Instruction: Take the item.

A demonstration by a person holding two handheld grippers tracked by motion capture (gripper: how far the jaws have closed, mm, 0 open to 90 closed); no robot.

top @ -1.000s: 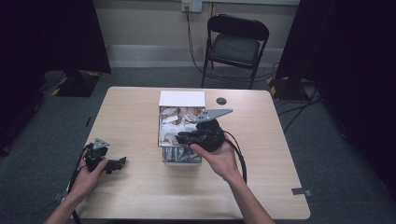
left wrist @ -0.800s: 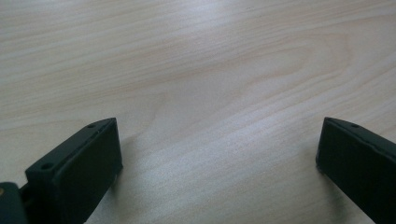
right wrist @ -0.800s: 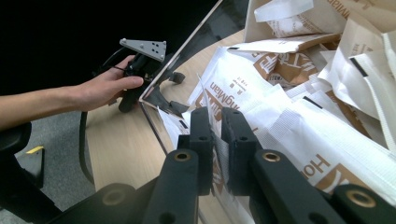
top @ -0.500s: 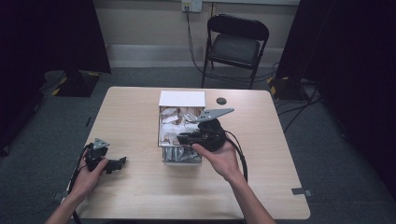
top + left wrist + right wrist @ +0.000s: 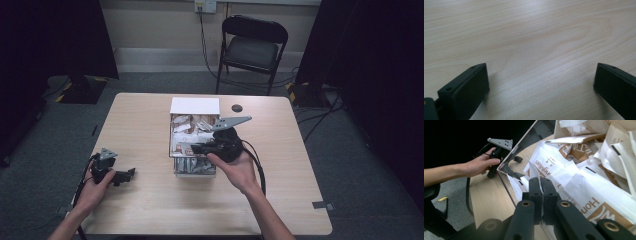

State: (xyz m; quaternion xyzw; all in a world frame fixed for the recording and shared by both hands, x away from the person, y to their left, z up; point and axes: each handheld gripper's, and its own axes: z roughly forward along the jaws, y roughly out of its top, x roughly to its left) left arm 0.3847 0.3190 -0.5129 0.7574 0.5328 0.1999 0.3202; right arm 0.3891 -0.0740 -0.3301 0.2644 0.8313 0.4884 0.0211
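Right gripper (image 5: 540, 192) is pinched on a sachet (image 5: 534, 171) corner at the box's (image 5: 194, 106) 6 o'clock side; looks light and floppy, left gripper (image 5: 540, 85) gaping.

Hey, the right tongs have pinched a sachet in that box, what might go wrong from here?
1. The right tongs grip only a thin edge of the sachet, so it may slip or tear when lifted.
2. The sachets lie heaped and overlapping in the box; neighbours could drag out and spill.
3. The left tongs rest open on the table, not bracing the box, which might shift.
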